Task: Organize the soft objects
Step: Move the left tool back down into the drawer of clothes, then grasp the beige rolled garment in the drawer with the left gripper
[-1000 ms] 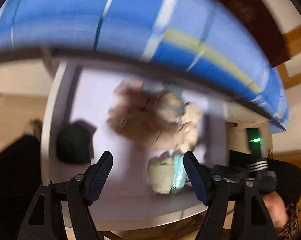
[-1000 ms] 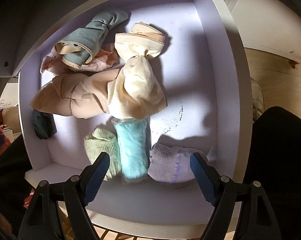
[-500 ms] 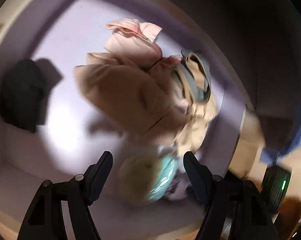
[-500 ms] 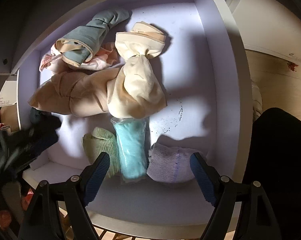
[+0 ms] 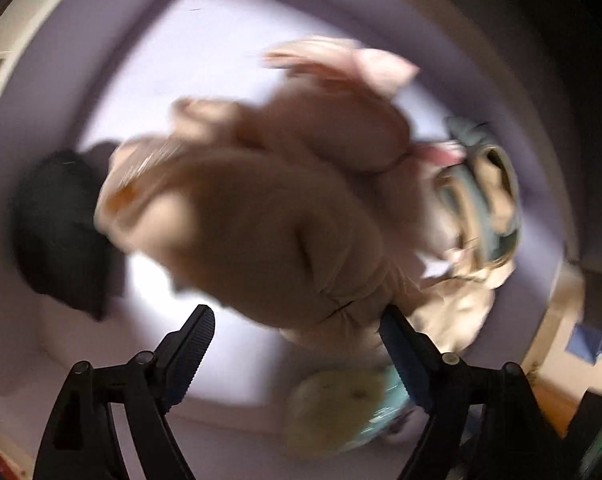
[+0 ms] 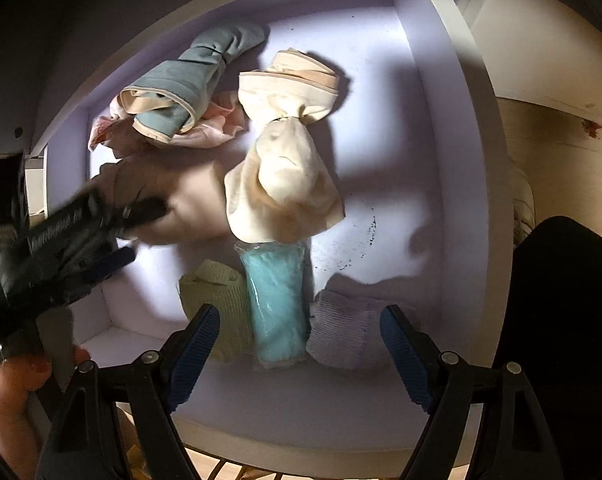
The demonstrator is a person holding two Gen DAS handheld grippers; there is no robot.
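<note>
I can't read any text here. In my right wrist view the left gripper (image 6: pixel 141 232) comes in at about nine o'clock, and its black body carries a strip of pale lettering, but motion blur smears it past reading. The turquoise bundle (image 6: pixel 279 304) at six o'clock sits in a clear wrapper with no print I can make out. My left wrist view is blurred all over; at five o'clock the wrapper of that bundle (image 5: pixel 389 404) shows pale marks I cannot decipher.
</note>
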